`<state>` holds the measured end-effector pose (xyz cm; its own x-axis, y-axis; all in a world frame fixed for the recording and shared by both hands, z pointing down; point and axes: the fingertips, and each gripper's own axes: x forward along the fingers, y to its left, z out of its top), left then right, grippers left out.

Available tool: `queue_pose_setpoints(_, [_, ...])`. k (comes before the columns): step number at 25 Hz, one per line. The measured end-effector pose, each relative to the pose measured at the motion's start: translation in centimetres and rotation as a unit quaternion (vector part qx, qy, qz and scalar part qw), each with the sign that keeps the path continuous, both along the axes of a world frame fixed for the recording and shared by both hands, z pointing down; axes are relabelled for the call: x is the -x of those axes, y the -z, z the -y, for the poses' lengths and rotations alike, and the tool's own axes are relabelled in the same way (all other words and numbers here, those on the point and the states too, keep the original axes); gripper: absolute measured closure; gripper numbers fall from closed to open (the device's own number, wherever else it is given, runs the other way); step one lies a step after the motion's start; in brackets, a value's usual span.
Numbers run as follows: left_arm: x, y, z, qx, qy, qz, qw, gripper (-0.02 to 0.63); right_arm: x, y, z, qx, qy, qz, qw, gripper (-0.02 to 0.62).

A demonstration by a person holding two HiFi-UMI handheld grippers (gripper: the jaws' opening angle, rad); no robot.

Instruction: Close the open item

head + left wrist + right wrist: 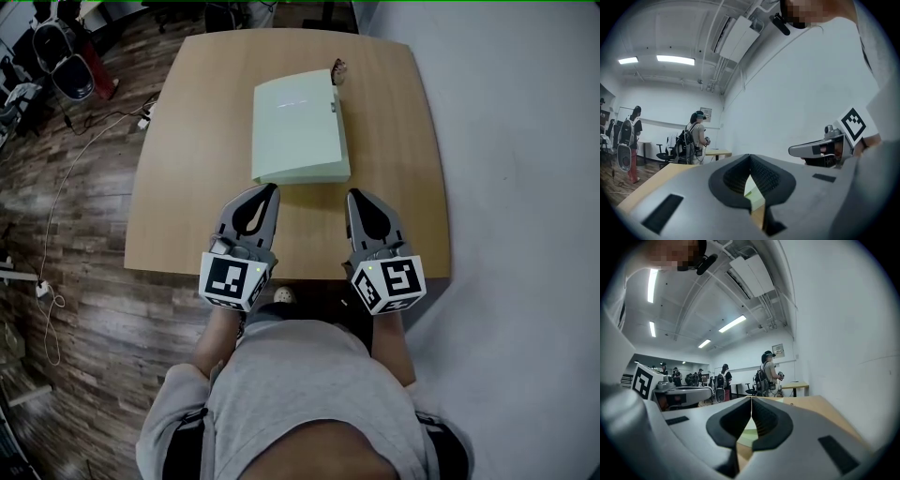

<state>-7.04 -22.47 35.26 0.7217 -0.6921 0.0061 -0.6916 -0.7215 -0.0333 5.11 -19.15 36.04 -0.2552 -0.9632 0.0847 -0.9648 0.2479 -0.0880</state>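
Left gripper (270, 192): jaws pressed fully together, nothing between the pads. Held level above the near part of the table (178, 150), tips aimed at the near left corner of the pale green case (298, 127) and just short of it; contact cannot be judged.

Right gripper (353, 195): likewise shut and empty, level, tips just beside the near right corner of the case. Both marker cubes hang at the near table edge, well apart from each other.

Pale green case: lies flat in the middle of the far half of the table, lid down and, judging from the head view, already closed. Visible only as a green sliver past the closed tips in both gripper views.

Small brownish object (338, 71): touches or sits just beside the far right corner of the case; too small to identify.

Step in hand, as a judgement: confirm the closure.
- Keep both jaws shut and use the tips as blunt pushers.
- Press down evenly near both near corners so the lid seats without the case sliding.
- Avoid pushing toward the small object.
- Lift straight off afterwards.
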Motion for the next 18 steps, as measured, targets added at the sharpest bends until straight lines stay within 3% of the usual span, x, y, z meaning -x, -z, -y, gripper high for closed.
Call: queue_pose_setpoints(18, [-1.6, -0.2, 3.2, 0.002, -0.054, -0.006, 0.9985, 0.591, -1.3, 0.4, 1.8, -0.002, -0.053, -0.012, 0.999, 0.584])
